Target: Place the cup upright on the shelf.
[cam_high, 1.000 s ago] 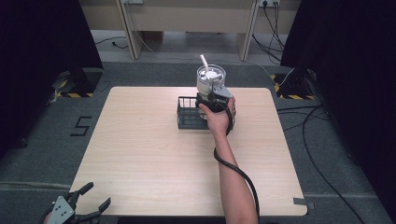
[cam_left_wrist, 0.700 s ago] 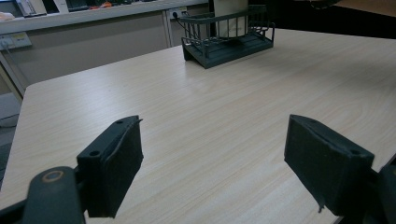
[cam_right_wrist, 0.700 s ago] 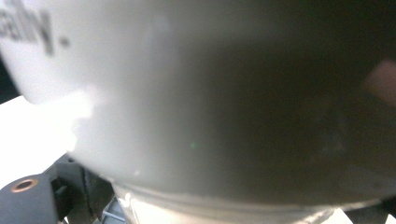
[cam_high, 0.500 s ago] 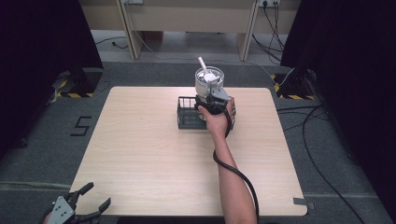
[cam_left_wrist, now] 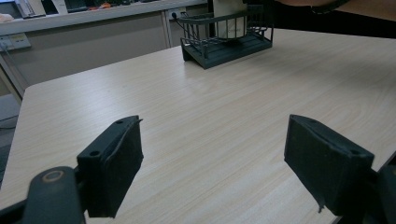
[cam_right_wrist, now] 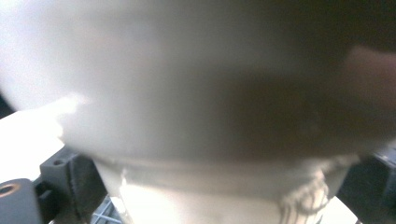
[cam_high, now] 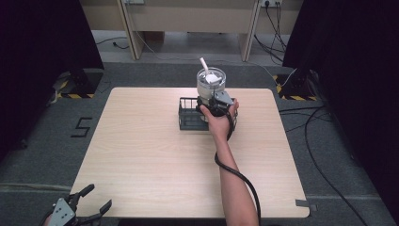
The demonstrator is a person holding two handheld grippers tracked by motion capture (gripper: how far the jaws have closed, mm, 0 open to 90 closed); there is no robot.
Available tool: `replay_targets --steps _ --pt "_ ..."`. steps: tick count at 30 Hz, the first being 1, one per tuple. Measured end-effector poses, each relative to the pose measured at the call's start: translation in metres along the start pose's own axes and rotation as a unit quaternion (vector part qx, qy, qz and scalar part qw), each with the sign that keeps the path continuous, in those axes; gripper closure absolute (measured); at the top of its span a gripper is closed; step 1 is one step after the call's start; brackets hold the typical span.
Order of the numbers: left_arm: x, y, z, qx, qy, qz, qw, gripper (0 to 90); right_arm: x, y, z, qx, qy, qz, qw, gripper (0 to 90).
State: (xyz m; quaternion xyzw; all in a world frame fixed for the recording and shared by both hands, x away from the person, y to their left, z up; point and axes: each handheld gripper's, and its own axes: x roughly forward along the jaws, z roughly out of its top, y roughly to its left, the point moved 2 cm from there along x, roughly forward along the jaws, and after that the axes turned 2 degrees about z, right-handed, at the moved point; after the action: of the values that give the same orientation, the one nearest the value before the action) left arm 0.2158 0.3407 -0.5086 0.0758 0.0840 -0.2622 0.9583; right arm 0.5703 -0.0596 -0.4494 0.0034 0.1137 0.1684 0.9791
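A white cup (cam_high: 211,82) with a clear lid and a white straw (cam_high: 203,63) stands in the right end of a black wire basket (cam_high: 188,117) at the table's far middle. My right gripper (cam_high: 214,101) is held against the cup's near side, shut on it. In the right gripper view the cup (cam_right_wrist: 196,116) is blurred and very close, with a black finger (cam_right_wrist: 65,182) at its left flank. My left gripper (cam_high: 89,207) hangs open below the table's near left corner. In its own view the left gripper (cam_left_wrist: 212,163) gapes wide toward the basket (cam_left_wrist: 224,44) and cup (cam_left_wrist: 229,23).
The light wooden table (cam_high: 155,165) is bare apart from the basket. The person's right forearm (cam_high: 235,179) and the gripper's cable cross its near right part. Black curtains flank both sides, and floor cables lie at the right.
The cup and my right gripper have shifted very slightly to the left at the basket. The left gripper has stayed where it was.
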Motion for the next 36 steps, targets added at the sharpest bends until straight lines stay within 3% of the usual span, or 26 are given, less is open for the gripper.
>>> replay_targets --steps 4,11,22,36 --pt "0.000 0.000 0.000 0.000 -0.001 -0.001 1.0000 18.7 0.000 0.000 -0.006 0.008 0.000 -0.005 1.0000 3.6" --pt "0.000 0.000 0.000 0.001 0.000 -0.001 1.0000 18.8 -0.004 0.002 -0.006 -0.009 -0.008 -0.010 0.9999 5.7" --pt "0.000 -0.001 0.000 0.002 -0.001 -0.001 1.0000 18.8 -0.011 0.004 -0.010 0.004 -0.004 -0.016 0.9998 6.1" --pt "0.000 -0.002 0.001 0.006 -0.002 -0.001 1.0000 18.8 -0.044 -0.002 -0.013 -0.006 -0.001 -0.014 0.9999 5.9"
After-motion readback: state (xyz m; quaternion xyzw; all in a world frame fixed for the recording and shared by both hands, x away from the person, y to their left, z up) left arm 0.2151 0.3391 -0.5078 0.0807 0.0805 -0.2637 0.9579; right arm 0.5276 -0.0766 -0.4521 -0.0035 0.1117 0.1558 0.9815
